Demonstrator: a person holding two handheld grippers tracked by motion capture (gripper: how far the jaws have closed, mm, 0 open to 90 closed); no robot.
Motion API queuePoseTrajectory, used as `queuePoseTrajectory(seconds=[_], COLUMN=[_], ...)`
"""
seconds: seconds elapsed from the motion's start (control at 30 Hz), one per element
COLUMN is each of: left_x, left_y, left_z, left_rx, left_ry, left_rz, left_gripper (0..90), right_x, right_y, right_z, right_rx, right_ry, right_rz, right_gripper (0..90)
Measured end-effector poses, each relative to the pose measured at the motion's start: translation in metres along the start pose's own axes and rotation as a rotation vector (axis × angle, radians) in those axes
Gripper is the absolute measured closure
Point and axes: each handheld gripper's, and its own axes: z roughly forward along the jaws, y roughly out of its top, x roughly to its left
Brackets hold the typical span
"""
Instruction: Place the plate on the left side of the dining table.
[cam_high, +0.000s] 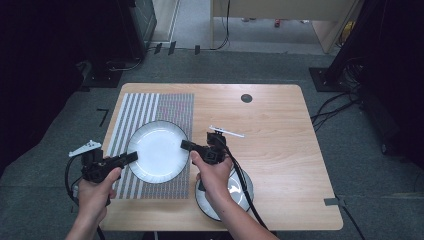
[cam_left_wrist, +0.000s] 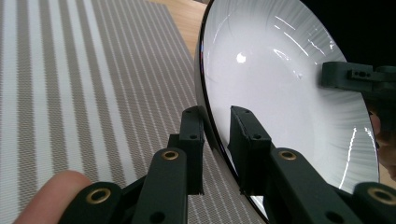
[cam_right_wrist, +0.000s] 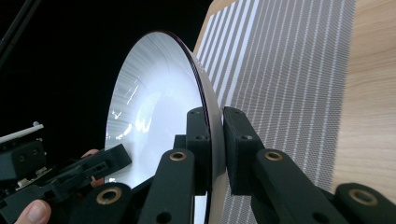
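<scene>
A light wooden table (cam_high: 280, 150) with rounded corners stands on grey carpet; a round dark grommet (cam_high: 246, 98) sits near its far edge. Dark equipment and cables flank the table on both sides, and pale wooden furniture stands beyond it. A striped placemat (cam_high: 170, 107), grey and white on its left half and finer-woven on its right, covers the table's left part. A second white plate (cam_high: 239, 192) lies on the bare wood near the front edge, partly under the person's right forearm.

The white plate (cam_high: 158, 150) is over the placemat, between the two grippers. It is round and glossy, with a thin dark rim line and fine radial ridges toward the edge; its centre reflects the room light. In both gripper views it appears tilted clear of the mat.

The left gripper (cam_left_wrist: 217, 128) pinches the plate's left rim, one jaw against the underside and one against the upper face. The right gripper (cam_right_wrist: 215, 130) pinches the opposite rim in the same manner, its jaws pressed on either side of the edge. Each gripper is held in one hand (cam_high: 97, 187), entering from the bottom of the high view.
</scene>
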Motion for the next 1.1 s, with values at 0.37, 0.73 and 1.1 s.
queuePoseTrajectory(seconds=[0.37, 0.73, 1.1], left_x=[0.030, 0.068, 0.096], left_y=[0.015, 0.029, 0.034], left_z=[0.003, 0.032, 0.063], left_rx=[-0.001, 0.045, 0.101], left_ry=[0.047, 0.094, 0.140], left_rz=[-0.060, -0.145, -0.206], left_gripper=[77.9, 78.6, 78.5], right_x=[0.005, -0.013, -0.030], right_y=[0.011, 0.020, 0.025], right_z=[0.042, 0.087, 0.121], right_rx=[0.022, 0.063, 0.053], right_ry=[-0.016, -0.052, -0.118], right_rz=[0.020, 0.117, 0.158], right_gripper=[82.4, 83.0, 83.0])
